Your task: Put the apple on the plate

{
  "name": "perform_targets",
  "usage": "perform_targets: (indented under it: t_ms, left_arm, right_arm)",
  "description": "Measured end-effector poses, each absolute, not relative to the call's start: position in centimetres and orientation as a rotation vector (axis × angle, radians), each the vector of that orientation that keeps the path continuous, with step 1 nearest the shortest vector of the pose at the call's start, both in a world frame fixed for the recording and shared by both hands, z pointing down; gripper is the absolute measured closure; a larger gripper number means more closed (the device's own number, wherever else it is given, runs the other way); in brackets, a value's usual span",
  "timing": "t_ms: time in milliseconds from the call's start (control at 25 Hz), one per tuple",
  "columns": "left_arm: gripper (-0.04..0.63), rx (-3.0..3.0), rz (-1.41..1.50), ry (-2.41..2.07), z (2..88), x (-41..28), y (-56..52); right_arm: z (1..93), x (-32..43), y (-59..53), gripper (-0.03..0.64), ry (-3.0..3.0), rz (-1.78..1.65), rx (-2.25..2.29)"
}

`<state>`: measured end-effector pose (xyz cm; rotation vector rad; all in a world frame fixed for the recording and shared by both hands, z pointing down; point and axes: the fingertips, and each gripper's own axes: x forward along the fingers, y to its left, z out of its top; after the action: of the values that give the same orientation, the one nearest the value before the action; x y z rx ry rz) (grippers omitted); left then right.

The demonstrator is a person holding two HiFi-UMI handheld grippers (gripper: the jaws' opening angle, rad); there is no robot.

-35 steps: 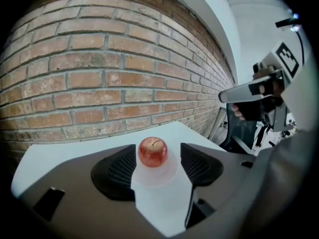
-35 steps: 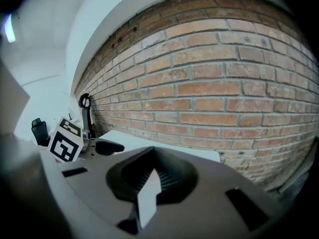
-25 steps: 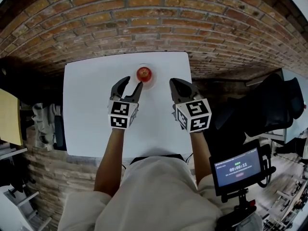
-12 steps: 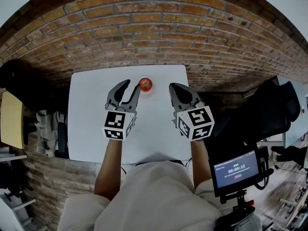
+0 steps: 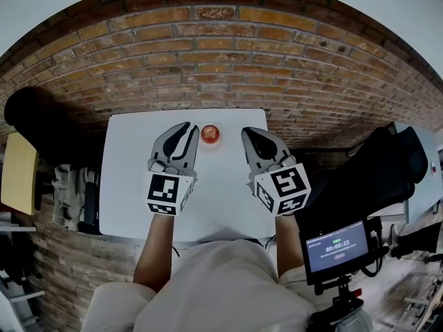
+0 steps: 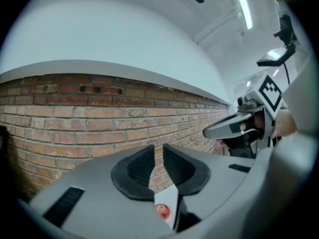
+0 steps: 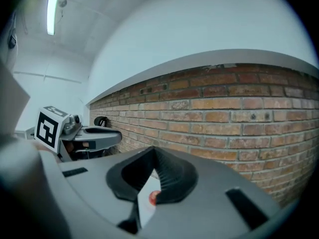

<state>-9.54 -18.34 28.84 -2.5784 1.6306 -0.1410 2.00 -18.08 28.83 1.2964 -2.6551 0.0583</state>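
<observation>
As the apple (image 5: 210,133) sits on plate (image 5: 210,144), left gripper (image 5: 187,127) has just been closing, empty; right gripper (image 5: 247,132) is clenched.

Open over the bare white bench (image 5: 128,178) to the left, the right and the near side of the apple (image 5: 210,133) on its plate (image 5: 210,144); shut off close behind by the brick wall (image 5: 221,68) along the bench's far edge

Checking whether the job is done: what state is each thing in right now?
apple: resting on the plate, no gripper touching it.
plate: on the table, holding the apple.
left gripper: jaws have just been closing, narrow gap, nothing between.
right gripper: shut, empty.
screen: lit.
</observation>
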Motion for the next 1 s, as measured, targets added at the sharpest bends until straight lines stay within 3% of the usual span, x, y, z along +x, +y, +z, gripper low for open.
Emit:
perform_targets:
  t_ms: [360, 1000]
  left_arm:
    - [0.588, -2.529, -0.07, 1.588, 25.7, -9.0, -16.3]
    - [0.588, -2.568, -0.061, 1.557, 26.3, -7.8, -16.3]
  right_arm:
    - [27.4, 1.1, -16.6, 0.615, -2.671, -0.004, 1.268]
    - [27.2, 2.0, -16.5, 0.615, -2.665, 0.014, 1.29]
